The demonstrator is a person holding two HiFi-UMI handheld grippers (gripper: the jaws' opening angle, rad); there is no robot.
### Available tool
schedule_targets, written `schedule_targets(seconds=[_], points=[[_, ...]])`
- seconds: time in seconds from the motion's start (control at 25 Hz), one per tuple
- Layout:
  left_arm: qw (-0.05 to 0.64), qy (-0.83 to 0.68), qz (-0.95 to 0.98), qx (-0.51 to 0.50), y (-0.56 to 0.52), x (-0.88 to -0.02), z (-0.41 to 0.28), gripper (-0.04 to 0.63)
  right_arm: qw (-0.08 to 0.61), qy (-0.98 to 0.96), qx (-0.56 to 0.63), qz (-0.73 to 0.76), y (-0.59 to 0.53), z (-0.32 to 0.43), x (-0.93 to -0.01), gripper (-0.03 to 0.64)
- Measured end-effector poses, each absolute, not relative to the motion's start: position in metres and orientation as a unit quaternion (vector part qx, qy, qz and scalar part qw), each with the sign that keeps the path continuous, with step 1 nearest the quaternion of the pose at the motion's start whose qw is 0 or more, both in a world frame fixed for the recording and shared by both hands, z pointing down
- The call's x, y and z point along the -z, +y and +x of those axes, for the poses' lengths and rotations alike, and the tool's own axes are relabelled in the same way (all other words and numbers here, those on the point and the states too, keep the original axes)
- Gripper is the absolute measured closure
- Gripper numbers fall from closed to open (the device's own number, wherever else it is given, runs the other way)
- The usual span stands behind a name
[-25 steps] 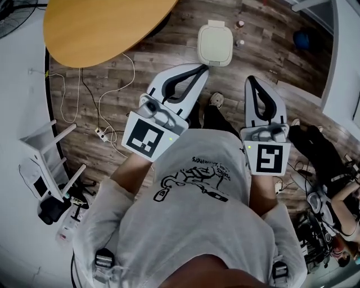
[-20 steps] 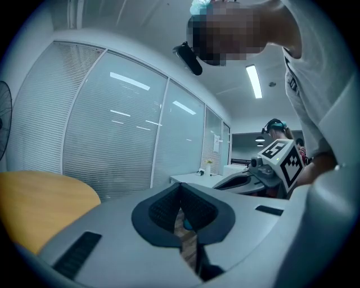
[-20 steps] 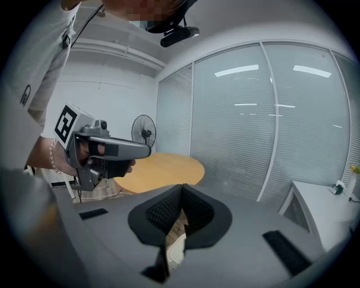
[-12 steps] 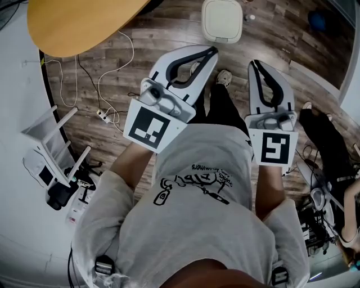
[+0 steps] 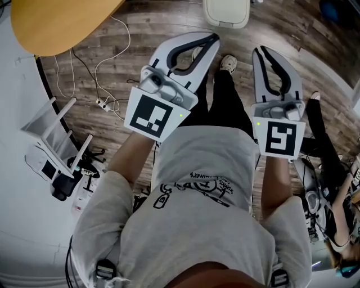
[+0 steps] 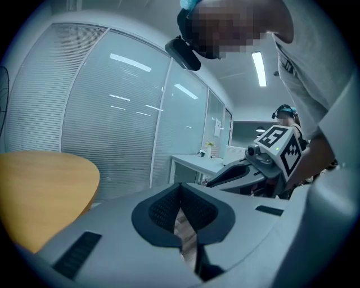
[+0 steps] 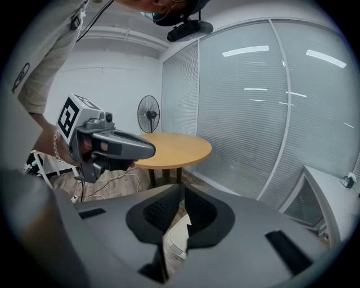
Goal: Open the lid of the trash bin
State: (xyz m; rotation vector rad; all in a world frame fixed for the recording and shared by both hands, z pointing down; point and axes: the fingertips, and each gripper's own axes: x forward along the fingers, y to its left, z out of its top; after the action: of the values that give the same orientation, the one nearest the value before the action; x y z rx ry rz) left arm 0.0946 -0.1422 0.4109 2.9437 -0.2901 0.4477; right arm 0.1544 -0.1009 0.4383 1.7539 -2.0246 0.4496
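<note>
The trash bin (image 5: 226, 12) stands on the wooden floor at the top edge of the head view, its white lid down. My left gripper (image 5: 214, 39) is held out in front of the person, short of the bin, jaws shut with nothing in them; its own view shows the tips meeting (image 6: 180, 185). My right gripper (image 5: 260, 52) is beside it to the right, also short of the bin. Its jaws are opening, a narrow slit between the tips (image 7: 183, 188), with nothing between them. Through that gap I see part of the bin's lid (image 7: 175, 239).
A round wooden table (image 5: 56, 19) stands at the upper left. Cables (image 5: 107, 62) and a power strip (image 5: 101, 103) lie on the floor beside it, and a white rack (image 5: 56, 135) further left. Another person with gear (image 5: 337, 191) sits at the right. A fan (image 7: 148, 112) stands by the glass wall.
Both grippers have sunk toward the floor, and the bin has slid to the top edge of the head view. The right jaws have parted slightly.
</note>
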Motion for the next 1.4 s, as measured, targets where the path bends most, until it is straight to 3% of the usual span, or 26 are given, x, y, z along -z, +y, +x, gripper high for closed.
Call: schedule_targets(seconds=[1.4], points=[[0.132,-0.102,0.956,-0.240,-0.139,-0.722,0.091,0.579,0.417,-0.729,-0.158,0.520,-0.109,0.137,-0.774,0.546]])
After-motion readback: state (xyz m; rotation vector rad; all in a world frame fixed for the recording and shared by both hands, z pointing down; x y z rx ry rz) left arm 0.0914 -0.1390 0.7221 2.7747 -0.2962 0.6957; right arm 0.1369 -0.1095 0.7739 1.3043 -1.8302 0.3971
